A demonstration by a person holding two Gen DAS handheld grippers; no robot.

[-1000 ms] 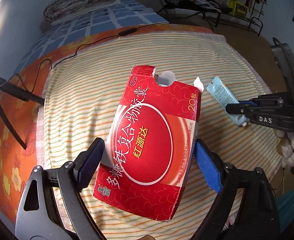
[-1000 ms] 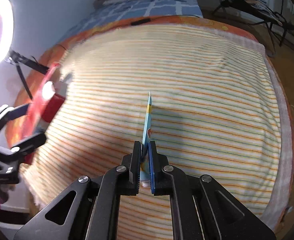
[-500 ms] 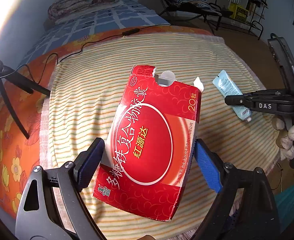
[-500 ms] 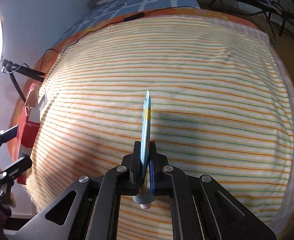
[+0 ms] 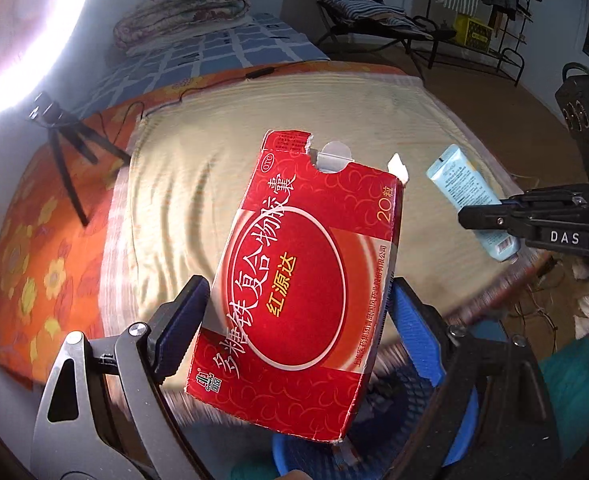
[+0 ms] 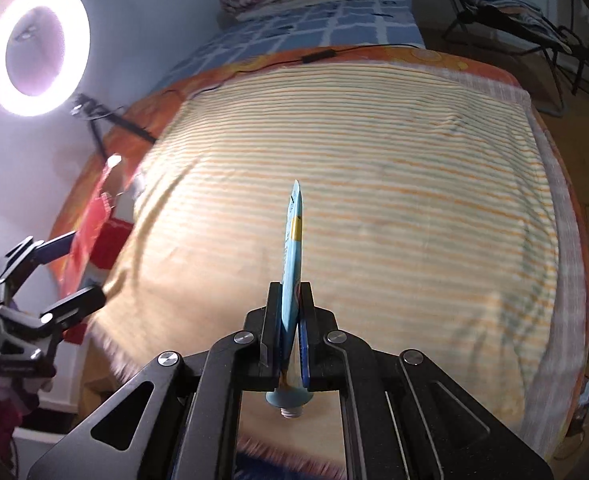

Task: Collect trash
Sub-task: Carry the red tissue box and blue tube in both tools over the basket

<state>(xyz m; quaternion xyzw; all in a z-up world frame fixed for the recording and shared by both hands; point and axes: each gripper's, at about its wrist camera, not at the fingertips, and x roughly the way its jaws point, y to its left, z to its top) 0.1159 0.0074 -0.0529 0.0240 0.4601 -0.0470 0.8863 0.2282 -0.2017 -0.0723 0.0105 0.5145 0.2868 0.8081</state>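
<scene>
Your bed (image 6: 374, 184), under its striped sheet (image 5: 166, 208), shows no trash left on it; what remains is dropping both pieces into the blue basket (image 5: 394, 396) below the near edge. Your left gripper (image 5: 298, 304) stands wide, clamping the red medicine box (image 5: 294, 280); your right gripper (image 6: 290, 320) pinches the flattened blue tube (image 6: 293, 248).

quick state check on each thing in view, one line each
red box: top flap torn open, held off the bed
left gripper: clamped on the box sides
blue tube: cap off, squeezed flat, held edge-on
right gripper: shut on the tube
ring light: on
blue basket: below the box, contents unclear
striped cloth: spread on the bed
</scene>
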